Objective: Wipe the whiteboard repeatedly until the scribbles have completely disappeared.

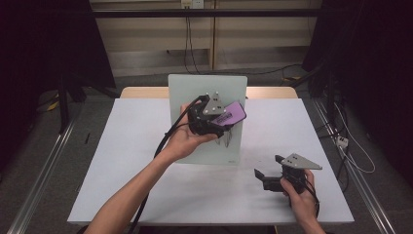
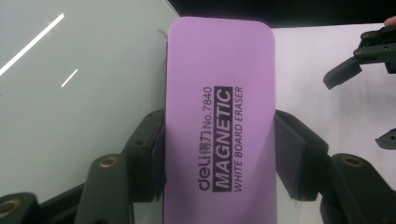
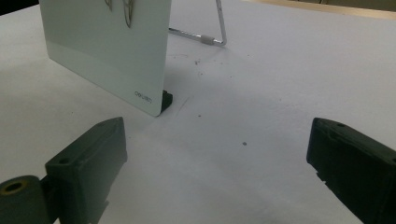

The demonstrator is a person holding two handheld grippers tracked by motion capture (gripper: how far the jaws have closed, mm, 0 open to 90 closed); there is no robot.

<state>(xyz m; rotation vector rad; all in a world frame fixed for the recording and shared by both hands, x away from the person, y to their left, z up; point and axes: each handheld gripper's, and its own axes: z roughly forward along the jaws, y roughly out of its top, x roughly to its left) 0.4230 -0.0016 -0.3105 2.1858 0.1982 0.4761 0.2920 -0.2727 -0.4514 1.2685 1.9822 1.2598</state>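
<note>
A purple magnetic whiteboard eraser [image 2: 219, 121] is clamped between the pads of my left gripper [image 2: 219, 154], which is shut on it. In the high view that left gripper [image 1: 225, 120] holds the eraser [image 1: 234, 113] up against the face of a small standing whiteboard [image 1: 195, 92] at mid-table. Dark pen marks [image 1: 228, 139] show on the board just below the eraser. My right gripper [image 1: 270, 170] rests low on the table at the front right, open, with nothing between its fingers. The right gripper view shows the right gripper [image 3: 219, 168] in front of the board's lower corner [image 3: 149, 100].
The whiteboard [image 3: 107, 51] leans on a wire stand [image 3: 217, 35] on a white tabletop [image 1: 122, 170]. The table's wooden far edge [image 1: 272, 91] shows behind the board. Cables lie on the floor to the right of the table [image 1: 350, 151].
</note>
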